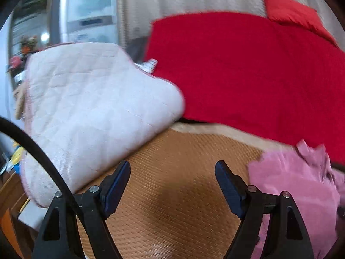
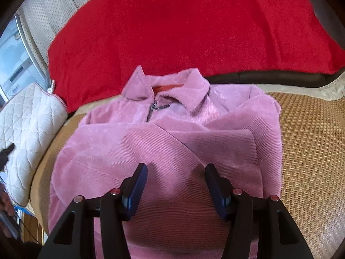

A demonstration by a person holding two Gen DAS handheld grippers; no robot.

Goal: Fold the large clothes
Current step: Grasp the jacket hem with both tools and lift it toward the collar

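Observation:
A pink corduroy jacket (image 2: pixel 151 142) lies face up on a woven straw mat (image 2: pixel 312 140), its collar (image 2: pixel 189 88) pointing away and both sleeves folded across its chest. My right gripper (image 2: pixel 176 168) hovers over the jacket's lower part, its jaws apart with no fabric pinched between them. In the left wrist view the jacket (image 1: pixel 297 183) shows only at the lower right. My left gripper (image 1: pixel 172 166) stands wide open over bare mat (image 1: pixel 172 205), to the left of the jacket and apart from it.
A white quilted cushion (image 1: pixel 90 108) lies on the mat's left side, close to the left gripper. A red blanket (image 2: pixel 183 32) covers the surface beyond the jacket, with a red pillow (image 1: pixel 291 10) at the back. A black cable (image 1: pixel 43 155) crosses the lower left.

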